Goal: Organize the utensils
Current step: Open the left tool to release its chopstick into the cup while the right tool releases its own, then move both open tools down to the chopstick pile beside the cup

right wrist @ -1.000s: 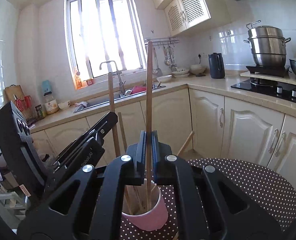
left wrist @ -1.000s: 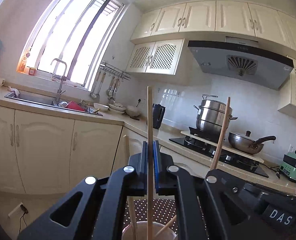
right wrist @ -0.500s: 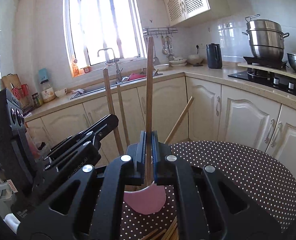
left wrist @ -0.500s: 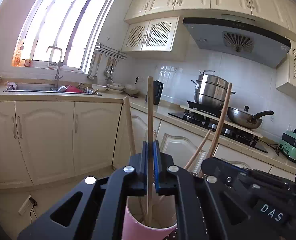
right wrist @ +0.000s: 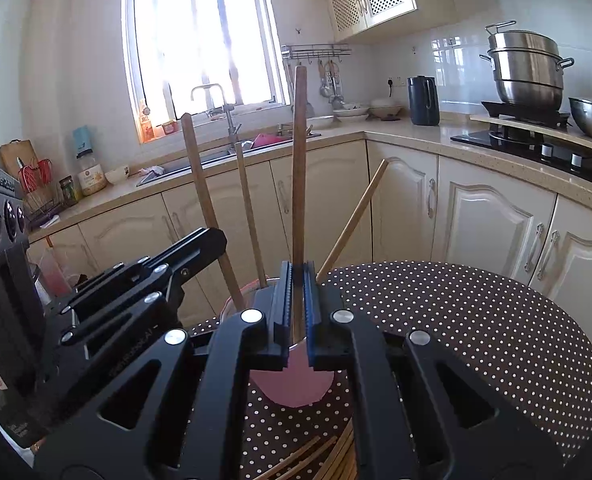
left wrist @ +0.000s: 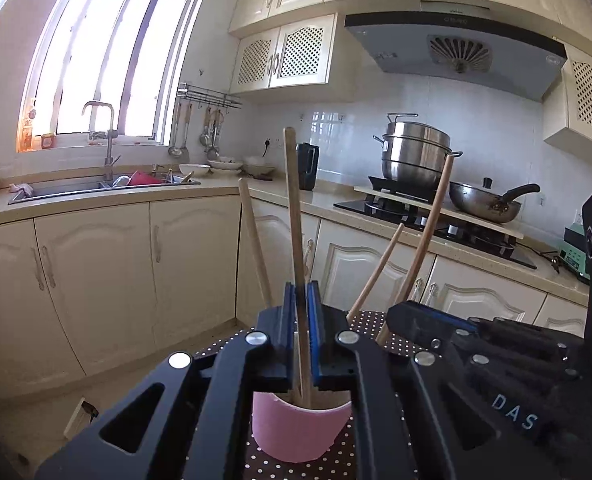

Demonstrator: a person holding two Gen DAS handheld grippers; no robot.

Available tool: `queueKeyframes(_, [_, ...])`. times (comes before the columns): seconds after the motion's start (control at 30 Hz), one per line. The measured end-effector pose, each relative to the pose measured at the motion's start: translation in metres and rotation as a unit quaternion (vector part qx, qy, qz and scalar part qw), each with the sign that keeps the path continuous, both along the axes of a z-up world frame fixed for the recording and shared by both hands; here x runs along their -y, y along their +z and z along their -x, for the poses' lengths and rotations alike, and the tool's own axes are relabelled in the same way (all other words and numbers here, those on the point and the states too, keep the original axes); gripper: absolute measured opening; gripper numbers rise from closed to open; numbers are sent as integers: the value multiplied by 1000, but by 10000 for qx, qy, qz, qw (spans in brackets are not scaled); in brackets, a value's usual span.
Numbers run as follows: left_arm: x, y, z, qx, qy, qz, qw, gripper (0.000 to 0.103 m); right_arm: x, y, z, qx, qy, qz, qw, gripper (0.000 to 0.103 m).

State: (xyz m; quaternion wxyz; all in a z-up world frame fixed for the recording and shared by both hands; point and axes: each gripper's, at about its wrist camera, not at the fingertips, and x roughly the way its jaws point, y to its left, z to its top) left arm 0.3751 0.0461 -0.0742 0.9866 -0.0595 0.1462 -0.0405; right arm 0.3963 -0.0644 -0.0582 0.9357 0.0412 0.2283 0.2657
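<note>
Chopsticks stand in the pink cup (left wrist: 300, 426) on your polka-dot counter (right wrist: 476, 332).
Your left hand-held gripper (left wrist: 302, 312) has jaws slightly parted around one leaning chopstick (left wrist: 296, 220); your right hand-held gripper (right wrist: 298, 300) brackets another chopstick (right wrist: 299, 168), pads apparently loosened. Loose chopsticks (right wrist: 316, 460) lie near the counter's front edge.
</note>
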Motion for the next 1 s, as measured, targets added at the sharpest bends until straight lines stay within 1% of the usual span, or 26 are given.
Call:
queueKeyframes(0.03, [0, 0, 2, -26, 9, -31, 10000, 23, 0, 0, 1, -20, -21, -17, 10000, 6])
queueKeyframes(0.07, [1, 0, 4, -23, 56, -71, 10000, 28, 1, 1, 1, -46, -20, -28, 10000, 6])
queueKeyframes(0.1, [0, 1, 7, 12, 113, -108, 9999, 30, 1, 1, 2, -67, -4, -38, 10000, 6])
queueKeyframes(0.17, [1, 4, 14, 64, 140, -231, 9996, 31, 0, 2, 6, -80, 8, -13, 10000, 7])
queueKeyframes(0.23, [2, 8, 20, 78, 182, -342, 9992, 39, 1, 3, 10, -65, -14, -32, 10000, 7])
queueKeyframes(0.27, [2, 9, 23, 98, 217, -363, 9991, 41, 2, 4, 12, -63, -22, -45, 10000, 7])
queueKeyframes(0.33, [1, 12, 30, 121, 243, -362, 9990, 50, 4, 6, 16, -62, -43, -58, 10000, 7])
queueKeyframes(0.43, [-1, 16, 39, 149, 309, -398, 9986, 56, 7, 9, 23, -46, -49, -39, 10000, 9])
queueKeyframes(0.47, [0, 18, 42, 162, 327, -417, 9985, 57, 9, 11, 26, -19, -68, -35, 10000, 11])
queueKeyframes(0.6, [-2, 24, 55, 228, 371, -400, 9982, 62, 16, 18, 36, 44, -160, -73, 9998, 25])
queueKeyframes(0.63, [-2, 26, 59, 221, 371, -382, 9983, 64, 18, 20, 38, 55, -177, -83, 9998, 27])
queueKeyframes(0.67, [-3, 27, 61, 214, 372, -382, 9983, 64, 20, 22, 41, 72, -203, -109, 9997, 32])
queueKeyframes(0.7, [-3, 29, 65, 217, 389, -398, 9982, 64, 22, 24, 44, 88, -237, -128, 9996, 38])
queueKeyframes(0.77, [-5, 31, 70, 215, 413, -412, 9981, 65, 26, 28, 49, 133, -279, -191, 9993, 46])
queueKeyframes(0.9, [-6, 34, 78, 123, 388, -367, 9985, 66, 32, 35, 60, 186, -300, -192, 9992, 48])
queueKeyframes(1.0, [-7, 35, 83, -72, 306, -302, 9991, 66, 36, 38, 68, 202, -305, -150, 9992, 48])
